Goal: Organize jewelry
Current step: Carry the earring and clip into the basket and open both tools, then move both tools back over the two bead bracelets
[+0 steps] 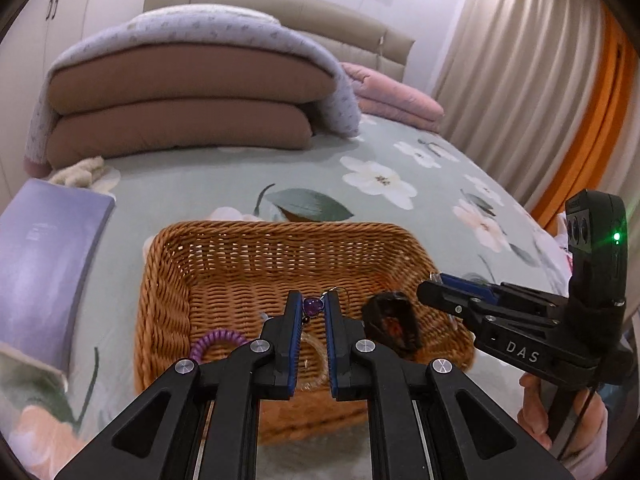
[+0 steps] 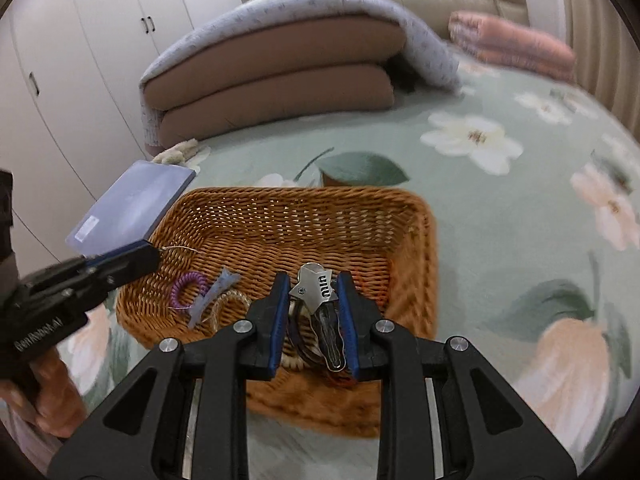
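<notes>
A wicker basket point(image 1: 240, 264) sits on the flowered bedspread; it also shows in the right wrist view point(image 2: 408, 216). My left gripper point(image 1: 313, 304) is shut on a purple-stone earring point(image 1: 313, 305) above the basket; its wire hook point(image 2: 180, 249) sticks out of the gripper point(image 2: 154, 257) in the right wrist view. My right gripper point(image 2: 313, 286) is shut on a silver star hair clip point(image 2: 314, 284) over the basket; it shows in the left wrist view point(image 1: 434, 286). In the basket lie a purple coil hair tie point(image 2: 188, 285), a blue bow clip point(image 2: 214, 292), a clear bangle point(image 2: 230, 304) and a dark clip point(image 1: 394, 326).
A lavender box point(image 1: 44, 264) lies left of the basket, also in the right wrist view point(image 2: 132, 204). Folded brown quilts point(image 1: 180, 100) and a pink quilt point(image 1: 396, 100) sit at the bed's head. Curtains point(image 1: 520, 60) hang on the right, wardrobes point(image 2: 80, 60) on the left.
</notes>
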Demonstrator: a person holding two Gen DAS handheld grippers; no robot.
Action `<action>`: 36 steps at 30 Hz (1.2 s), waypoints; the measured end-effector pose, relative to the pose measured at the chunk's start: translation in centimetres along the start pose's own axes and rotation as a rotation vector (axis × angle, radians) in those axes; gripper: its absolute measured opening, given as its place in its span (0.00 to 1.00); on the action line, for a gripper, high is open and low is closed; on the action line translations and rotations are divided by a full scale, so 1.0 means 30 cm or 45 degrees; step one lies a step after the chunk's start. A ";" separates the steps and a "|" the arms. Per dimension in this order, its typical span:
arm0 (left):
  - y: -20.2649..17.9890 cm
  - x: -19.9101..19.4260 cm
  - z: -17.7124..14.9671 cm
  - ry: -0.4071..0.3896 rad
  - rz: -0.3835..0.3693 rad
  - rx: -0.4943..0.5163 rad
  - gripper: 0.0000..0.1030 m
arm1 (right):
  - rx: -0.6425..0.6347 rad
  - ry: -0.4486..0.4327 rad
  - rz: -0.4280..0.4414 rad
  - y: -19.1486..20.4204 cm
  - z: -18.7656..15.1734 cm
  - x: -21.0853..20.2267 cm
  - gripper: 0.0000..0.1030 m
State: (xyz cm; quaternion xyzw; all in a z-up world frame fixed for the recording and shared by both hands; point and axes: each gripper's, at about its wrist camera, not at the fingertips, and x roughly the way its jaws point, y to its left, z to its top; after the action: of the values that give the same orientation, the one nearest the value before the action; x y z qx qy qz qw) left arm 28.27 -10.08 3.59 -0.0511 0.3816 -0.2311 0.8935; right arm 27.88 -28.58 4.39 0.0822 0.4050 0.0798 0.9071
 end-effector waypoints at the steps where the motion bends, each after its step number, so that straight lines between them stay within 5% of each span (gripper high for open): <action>1: 0.008 0.010 0.002 0.006 0.001 -0.007 0.11 | 0.019 0.014 0.024 -0.007 0.004 0.018 0.22; 3: 0.020 0.023 0.001 0.020 0.016 -0.013 0.16 | 0.061 0.034 0.066 -0.022 0.009 0.044 0.23; 6: 0.034 0.010 -0.011 0.004 0.023 -0.008 0.55 | 0.091 0.020 0.069 -0.034 -0.004 0.039 0.37; 7: 0.040 -0.003 -0.014 -0.009 0.021 -0.011 0.58 | 0.105 0.015 0.073 -0.040 -0.007 0.038 0.46; 12: 0.066 -0.079 -0.033 -0.035 -0.032 -0.035 0.58 | 0.115 0.012 0.081 -0.043 -0.039 -0.011 0.51; 14: 0.074 -0.133 -0.050 -0.060 -0.054 -0.033 0.58 | 0.042 -0.004 0.010 -0.006 -0.071 -0.062 0.60; 16: 0.085 -0.201 -0.081 -0.080 -0.068 -0.026 0.58 | -0.022 -0.033 -0.060 0.030 -0.110 -0.113 0.86; 17: 0.092 -0.230 -0.098 -0.089 -0.074 -0.025 0.58 | -0.071 -0.060 -0.097 0.060 -0.142 -0.148 0.88; 21: 0.135 -0.353 -0.193 -0.109 -0.082 -0.049 0.69 | -0.163 -0.067 -0.088 0.126 -0.238 -0.224 0.88; 36: 0.347 -0.502 -0.550 -0.006 0.026 -0.232 0.69 | -0.409 0.034 -0.084 0.322 -0.539 -0.258 0.88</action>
State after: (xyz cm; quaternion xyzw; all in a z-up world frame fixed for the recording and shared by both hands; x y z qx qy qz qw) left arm 11.48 7.38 -0.90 -0.1289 0.3994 -0.1860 0.8884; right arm 9.93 -19.43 1.40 -0.0783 0.4015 0.1147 0.9053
